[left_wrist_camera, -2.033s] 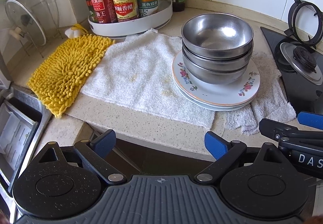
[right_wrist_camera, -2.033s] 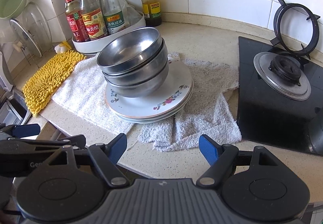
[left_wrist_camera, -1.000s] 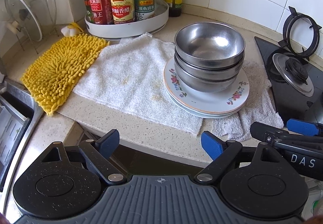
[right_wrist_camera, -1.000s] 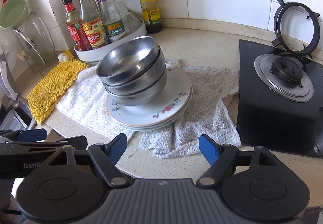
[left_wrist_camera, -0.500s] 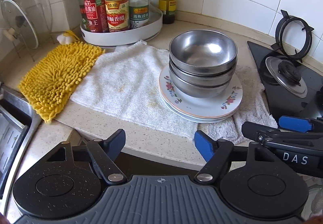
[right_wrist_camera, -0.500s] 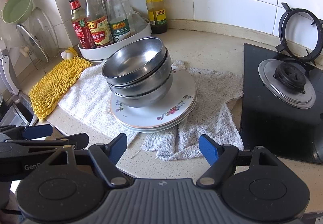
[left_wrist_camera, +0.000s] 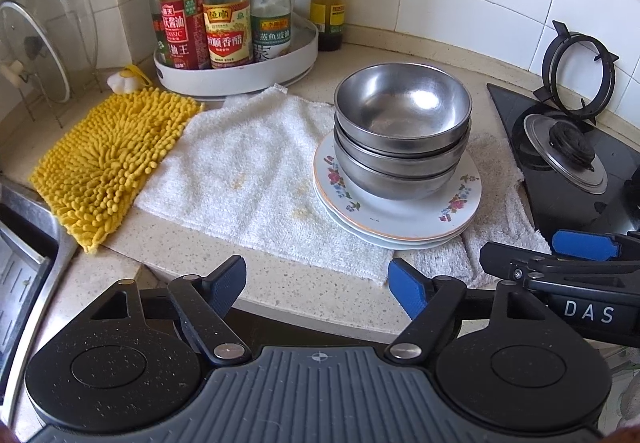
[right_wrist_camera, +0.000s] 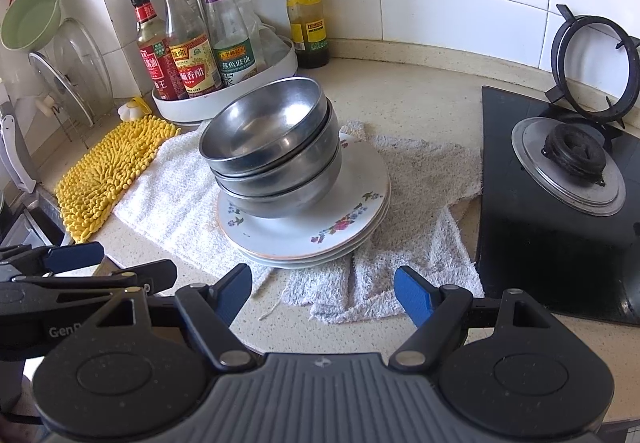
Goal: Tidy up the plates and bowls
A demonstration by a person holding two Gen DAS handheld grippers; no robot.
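Three steel bowls (left_wrist_camera: 402,131) are nested on a stack of flowered plates (left_wrist_camera: 400,219), which rests on towels on the counter. The right wrist view shows the same bowls (right_wrist_camera: 272,151) and plates (right_wrist_camera: 320,227). My left gripper (left_wrist_camera: 316,281) hovers at the counter's front edge, short of the stack; its jaws are opening with nothing between them. My right gripper (right_wrist_camera: 324,289) is open and empty over the grey towel's front edge, also short of the plates. Each gripper shows at the edge of the other's view: the right gripper (left_wrist_camera: 580,245), the left gripper (right_wrist_camera: 76,257).
A white towel (left_wrist_camera: 248,179) and a yellow chenille mat (left_wrist_camera: 108,159) lie left of the stack, a grey towel (right_wrist_camera: 400,243) under and right of it. A tray of sauce bottles (left_wrist_camera: 240,75) stands behind. The gas hob (left_wrist_camera: 568,163) is right, the sink edge (left_wrist_camera: 24,243) left.
The left gripper's jaws stand narrower than a second ago. Both views have tipped up a little, showing more wall. The bowls and plates have not moved.
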